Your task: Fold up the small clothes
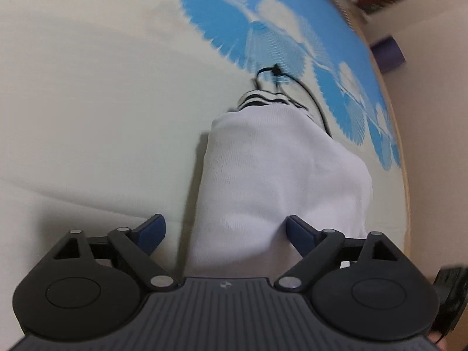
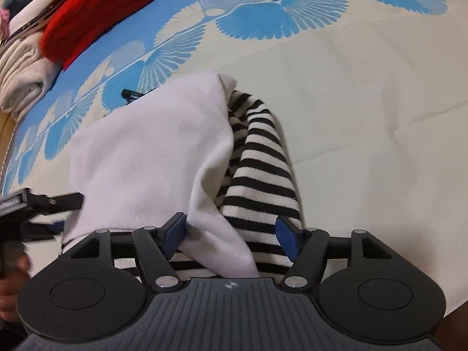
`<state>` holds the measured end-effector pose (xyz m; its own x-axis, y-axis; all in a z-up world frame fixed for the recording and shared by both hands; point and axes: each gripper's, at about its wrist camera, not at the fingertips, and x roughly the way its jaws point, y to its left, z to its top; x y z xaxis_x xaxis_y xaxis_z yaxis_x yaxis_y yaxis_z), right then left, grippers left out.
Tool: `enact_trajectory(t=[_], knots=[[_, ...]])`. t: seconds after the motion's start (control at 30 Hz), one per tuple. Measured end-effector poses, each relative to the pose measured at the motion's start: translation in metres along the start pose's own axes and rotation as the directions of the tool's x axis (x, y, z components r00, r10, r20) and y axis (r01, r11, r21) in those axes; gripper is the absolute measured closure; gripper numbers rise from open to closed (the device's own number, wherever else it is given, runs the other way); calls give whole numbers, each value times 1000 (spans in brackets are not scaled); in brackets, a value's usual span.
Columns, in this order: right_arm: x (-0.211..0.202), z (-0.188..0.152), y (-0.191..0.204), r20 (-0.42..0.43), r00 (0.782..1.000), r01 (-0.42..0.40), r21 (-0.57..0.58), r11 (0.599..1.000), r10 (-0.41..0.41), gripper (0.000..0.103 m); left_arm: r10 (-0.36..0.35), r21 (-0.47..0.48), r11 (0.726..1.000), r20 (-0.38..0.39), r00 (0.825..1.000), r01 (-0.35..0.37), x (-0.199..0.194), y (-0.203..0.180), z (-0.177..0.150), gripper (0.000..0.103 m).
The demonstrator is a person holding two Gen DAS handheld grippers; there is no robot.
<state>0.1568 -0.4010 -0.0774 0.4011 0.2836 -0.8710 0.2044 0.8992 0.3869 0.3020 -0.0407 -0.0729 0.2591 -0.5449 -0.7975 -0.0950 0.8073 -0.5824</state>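
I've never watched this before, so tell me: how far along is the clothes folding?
Folded pieces are already stacked at the bed's edge. In hand: a white garment over a striped one; right gripper and left gripper stand open around it. Still left: tidying and stacking it.

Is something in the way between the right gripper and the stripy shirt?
Partly. A white cloth lies over the striped shirt, and a fold of it hangs down between the open right gripper and the stripes. The stripes on the right side are bare.
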Motion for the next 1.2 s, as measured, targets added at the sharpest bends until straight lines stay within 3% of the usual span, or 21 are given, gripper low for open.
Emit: enact_trajectory(t=[0.07, 0.13, 0.2, 0.23, 0.27, 0.3, 0.37, 0.47, 0.57, 0.63, 0.67, 0.77, 0.8, 0.83, 0.93, 1.0, 1.03, 1.07, 1.13, 1.17, 1.2], knots=[[3, 2, -2, -5, 1000, -10, 25, 1000, 10, 55, -57, -41, 998, -8, 998, 57, 10, 3, 4, 11], [7, 2, -1, -6, 1000, -24, 31, 999, 25, 79, -84, -38, 996, -7, 996, 83, 16, 1, 5, 14], [11, 4, 4, -2, 1000, -18, 20, 1000, 18, 93, -84, -16, 996, 4, 996, 84, 19, -4, 6, 30], [12, 5, 5, 1, 1000, -12, 21, 1000, 12, 96, -77, 1, 997, 13, 997, 77, 18, -6, 7, 37], [12, 7, 5, 5, 1000, -14, 34, 999, 14, 96, -66, 23, 998, 29, 997, 66, 15, -10, 8, 53], [12, 9, 7, 17, 1000, -18, 47, 999, 17, 97, -55, 59, 997, 57, 997, 52, 8, -16, 9, 62], [8, 14, 14, 60, 997, -44, 53, 998, 41, 97, -48, 145, 989, 149, 988, 26, -14, -30, 9, 65], [1, 21, 31, 147, 985, -99, 37, 994, 92, 97, -36, 259, 965, 300, 953, -45, -52, -41, 16, 65], [7, 28, 53, 193, 970, -157, 39, 987, 147, 98, -14, 297, 949, 377, 926, -106, -79, -31, 30, 64], [14, 32, 74, 212, 961, -185, 3, 983, 180, 98, 5, 299, 943, 421, 907, -144, -94, -20, 37, 60], [18, 33, 86, 218, 957, -191, -21, 981, 191, 98, 18, 288, 944, 443, 896, -162, -102, -13, 41, 53], [30, 37, 111, 230, 955, -179, -58, 982, 188, 98, 107, 208, 942, 553, 826, -262, -127, 9, 47, 43], [35, 39, 115, 230, 957, -170, -56, 984, 178, 98, 124, 195, 940, 564, 816, -278, -134, 15, 48, 43], [39, 42, 118, 226, 959, -164, -53, 985, 172, 98, 113, 198, 945, 548, 829, -260, -139, 20, 48, 44], [47, 43, 128, 228, 967, -94, -81, 992, 111, 98, 64, 259, 946, 437, 897, -194, -136, 20, 38, 57], [55, 44, 125, 207, 976, -59, -56, 997, 69, 98, 96, 342, 915, 326, 941, -212, -115, 15, 27, 57], [59, 45, 123, 194, 979, -49, -36, 998, 55, 98, 138, 376, 896, 266, 954, -235, -99, 15, 21, 56], [62, 45, 123, 188, 981, -39, -33, 999, 44, 97, 202, 408, 867, 241, 949, -288, -84, 16, 16, 55], [64, 43, 125, 182, 983, -22, -39, 999, 29, 91, 268, 459, 807, 275, 923, -371, -70, 14, 10, 47], [63, 42, 126, 187, 982, -12, -40, 999, 19, 88, 270, 457, 803, 295, 917, -383, -72, 13, 10, 45], [59, 40, 128, 205, 979, 6, -49, 999, 4, 81, 269, 437, 815, 295, 917, -380, -77, 14, 11, 45]])
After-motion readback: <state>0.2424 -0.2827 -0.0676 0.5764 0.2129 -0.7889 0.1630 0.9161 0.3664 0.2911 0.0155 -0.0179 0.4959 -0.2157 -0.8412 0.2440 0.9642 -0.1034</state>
